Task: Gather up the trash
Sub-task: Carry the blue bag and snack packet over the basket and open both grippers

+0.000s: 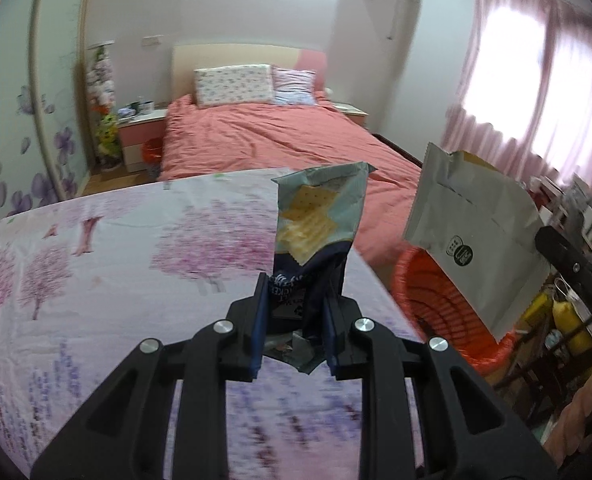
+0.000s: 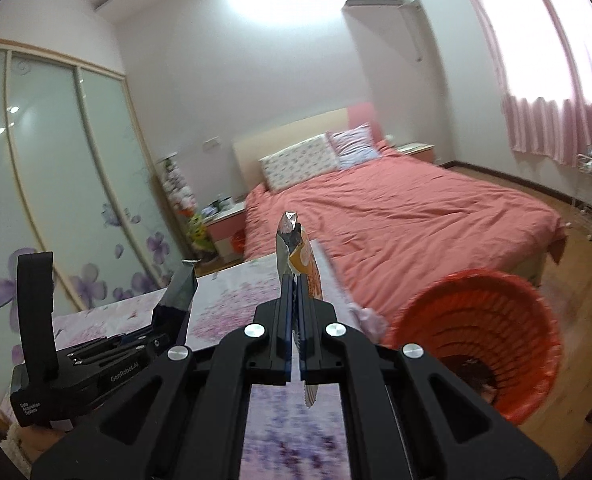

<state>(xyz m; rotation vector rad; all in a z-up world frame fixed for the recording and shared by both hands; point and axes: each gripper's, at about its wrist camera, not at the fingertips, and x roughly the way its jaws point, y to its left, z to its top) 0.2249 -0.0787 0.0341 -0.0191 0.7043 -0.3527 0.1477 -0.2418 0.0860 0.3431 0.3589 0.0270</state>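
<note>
Your left gripper has its jaws narrowed onto a crumpled cracker wrapper, blue-green and dark navy with pale square crackers printed on it, and it stands up out of the pads with its torn top edge uppermost and a ragged bit hanging below them. Your right gripper is pinched all but flat on a thin orange and silver snack packet, seen edge-on from its own camera; from the left wrist view that same packet shows its plain white back, hanging in the air off to the right. Under both tools lies a table covered with a floral cloth printed with pink blossom trees, and both wrappers are lifted clear of it. Just past the table's right edge, down on the wooden floor, sits the orange basket, ribbed inside, its mouth tilted toward you; the white-backed packet hangs in front of its rim in the left wrist view, and neither wrapper is inside it. Beyond, you have the bed with the salmon cover and two pillows at its head, a wardrobe with frosted sliding doors on the left, and pink curtains glowing on the right.
</note>
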